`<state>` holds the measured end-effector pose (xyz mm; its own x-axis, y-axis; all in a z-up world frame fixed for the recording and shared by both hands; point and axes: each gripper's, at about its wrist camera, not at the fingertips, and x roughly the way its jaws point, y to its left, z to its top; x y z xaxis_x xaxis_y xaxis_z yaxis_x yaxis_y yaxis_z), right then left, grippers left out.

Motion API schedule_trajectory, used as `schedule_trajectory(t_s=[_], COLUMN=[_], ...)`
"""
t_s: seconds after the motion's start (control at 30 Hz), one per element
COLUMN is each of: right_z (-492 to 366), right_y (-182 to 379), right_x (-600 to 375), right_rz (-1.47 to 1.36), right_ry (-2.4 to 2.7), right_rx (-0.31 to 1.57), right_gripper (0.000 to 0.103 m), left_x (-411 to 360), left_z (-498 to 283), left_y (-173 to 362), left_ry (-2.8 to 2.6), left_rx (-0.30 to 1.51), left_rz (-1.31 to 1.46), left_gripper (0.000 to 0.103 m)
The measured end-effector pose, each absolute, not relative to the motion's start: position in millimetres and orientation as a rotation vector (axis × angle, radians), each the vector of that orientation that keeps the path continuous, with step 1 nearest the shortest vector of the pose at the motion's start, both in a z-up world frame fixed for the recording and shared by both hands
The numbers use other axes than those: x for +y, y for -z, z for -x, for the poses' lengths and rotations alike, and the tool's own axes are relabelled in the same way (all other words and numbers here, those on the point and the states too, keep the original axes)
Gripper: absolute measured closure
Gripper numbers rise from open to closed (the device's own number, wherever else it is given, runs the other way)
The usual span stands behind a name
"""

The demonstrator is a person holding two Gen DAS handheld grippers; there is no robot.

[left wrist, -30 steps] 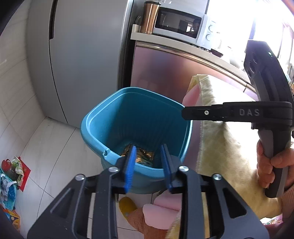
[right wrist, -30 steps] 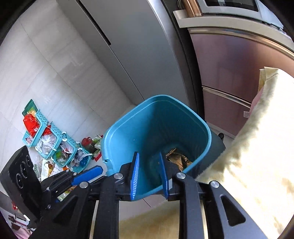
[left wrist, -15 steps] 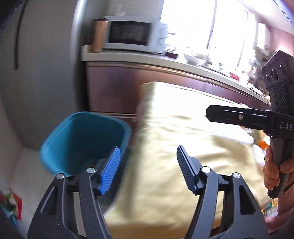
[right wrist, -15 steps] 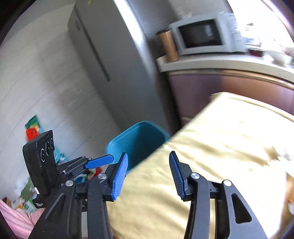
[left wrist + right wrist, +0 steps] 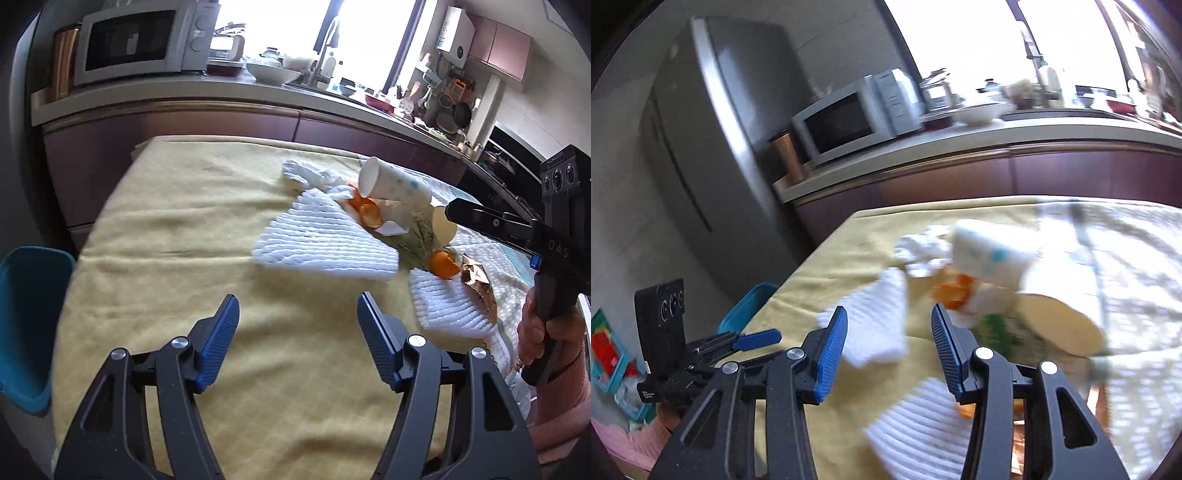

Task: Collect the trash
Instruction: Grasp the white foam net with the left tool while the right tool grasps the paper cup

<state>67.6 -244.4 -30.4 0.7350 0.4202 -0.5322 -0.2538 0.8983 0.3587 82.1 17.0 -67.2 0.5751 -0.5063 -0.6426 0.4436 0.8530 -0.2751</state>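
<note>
Yellow cloth-covered table [image 5: 177, 229] — white foam sheets [image 5: 325, 240], paper cup [image 5: 395, 184], orange peel [image 5: 365, 212].

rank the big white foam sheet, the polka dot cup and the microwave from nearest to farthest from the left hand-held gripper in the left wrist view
From the left hand-held gripper:
1. Big white foam sheet, just ahead on the yellow cloth.
2. Polka dot cup, lying tipped behind the sheet, slightly right.
3. Microwave, on the counter, far left.
</note>
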Motion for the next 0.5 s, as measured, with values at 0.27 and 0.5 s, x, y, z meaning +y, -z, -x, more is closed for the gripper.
schedule_trajectory(t_s=[0.27, 0.5], right_z=[-72.7, -86.0], right_y=[64.0, 80.2], right_x=[-314.1, -340.6], right_rz=[-0.493, -0.661], right_ry=[-0.303, -0.313], right_rx=[0.684, 0.675], right_gripper=[0.057, 0.056], left_x=[-24.2, -22.7], left_z=[-101.1, -119.3], left_y=[79.3, 85.0], left_ry=[0.65, 0.677], left_rx=[0.871, 0.931], left_rz=[0.118, 0.228], left_gripper=[0.037, 0.037])
